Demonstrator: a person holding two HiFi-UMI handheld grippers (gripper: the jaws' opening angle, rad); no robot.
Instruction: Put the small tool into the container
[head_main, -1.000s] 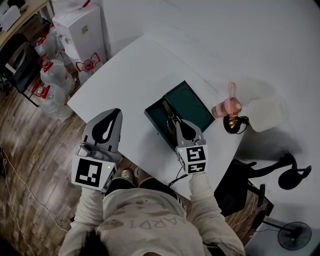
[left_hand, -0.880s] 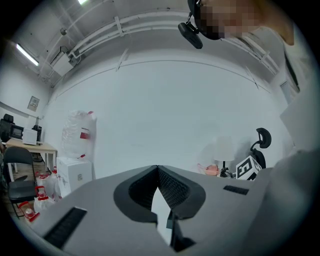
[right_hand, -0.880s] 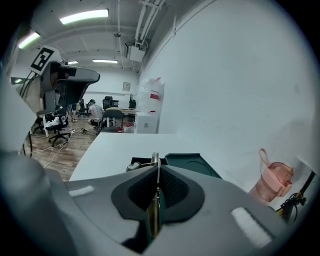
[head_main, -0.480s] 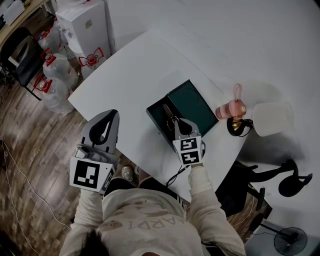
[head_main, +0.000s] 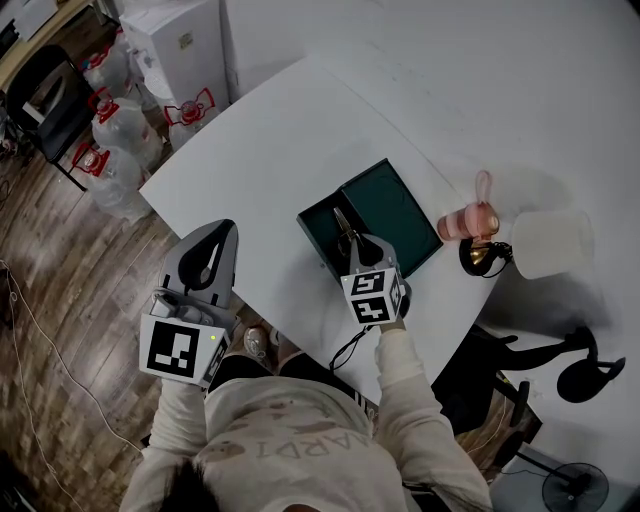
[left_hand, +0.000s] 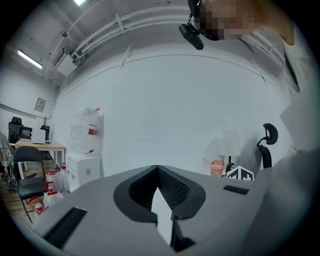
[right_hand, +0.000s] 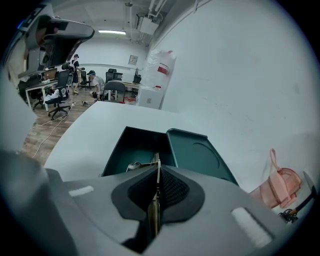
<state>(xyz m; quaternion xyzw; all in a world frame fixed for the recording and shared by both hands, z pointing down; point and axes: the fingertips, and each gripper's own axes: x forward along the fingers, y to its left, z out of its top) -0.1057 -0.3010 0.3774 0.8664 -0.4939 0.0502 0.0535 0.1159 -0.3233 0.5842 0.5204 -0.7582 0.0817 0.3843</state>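
My right tool (head_main: 350, 243) is clamped almost fully shut on the small metal implement (right_hand: 153, 215) — its thin body is pinched edge-on between the pads, and its far end reaches over the open dark green box (right_hand: 131, 145) on the desk (head_main: 250, 150). My left tool (head_main: 218, 240) hangs off the desk's edge, closed and empty. I judge this the placing step: next, dip the tip inside the box — clear of the lid (right_hand: 197, 157) — and part the jaws.

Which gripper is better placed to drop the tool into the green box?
Right. The right gripper is shut on the small tool above the open green box; the left gripper is shut, empty, near the table edge.
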